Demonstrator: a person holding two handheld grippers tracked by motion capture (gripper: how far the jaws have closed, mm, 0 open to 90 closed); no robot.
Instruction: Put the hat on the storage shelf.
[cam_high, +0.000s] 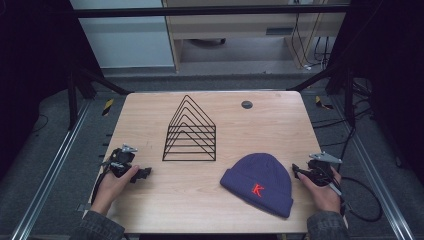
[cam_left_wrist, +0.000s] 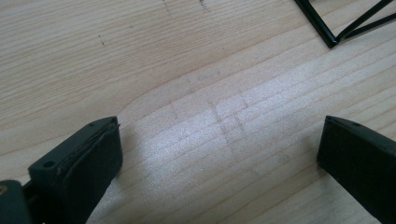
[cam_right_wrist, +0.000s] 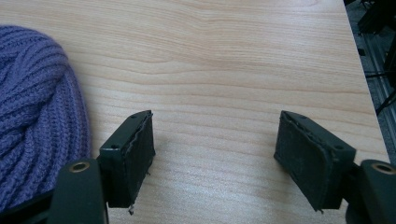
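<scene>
At the near edge of the wooden tabletop (cam_high: 200, 200), two sleeved forearms come in from below, each hand carrying a pair of tongs. The left tongs (cam_high: 141, 173) rest low at the near left part of the tabletop, pointing toward the middle. In the left gripper view (cam_left_wrist: 219, 154) their two black jaws stand wide apart, released, with nothing but bare wood grain between them.

The right tongs (cam_high: 297, 172) sit at the near right edge, aimed leftward. In the right gripper view (cam_right_wrist: 215, 144) their jaws are likewise parted and grasp nothing; bare wood shows between the pads.

Just beside the right tongs, to their left as the high view shows it, lies a purple knit beanie (cam_high: 260, 182) with a red letter K on its folded cuff. It lies flat on the near right part of the tabletop, crown pointing toward the far side and cuff toward the person. In the right gripper view its ribbed knit (cam_right_wrist: 37, 107) lies close beside one jaw; whether they touch I cannot tell.

Farther in, around the middle of the tabletop, a black wire rack (cam_high: 190, 131) of triangular frames stands upright, well apart from the beanie. One corner of it shows in the left gripper view (cam_left_wrist: 327, 28).

Near the far edge, a small dark round cap (cam_high: 246, 104) sits in the tabletop.
</scene>
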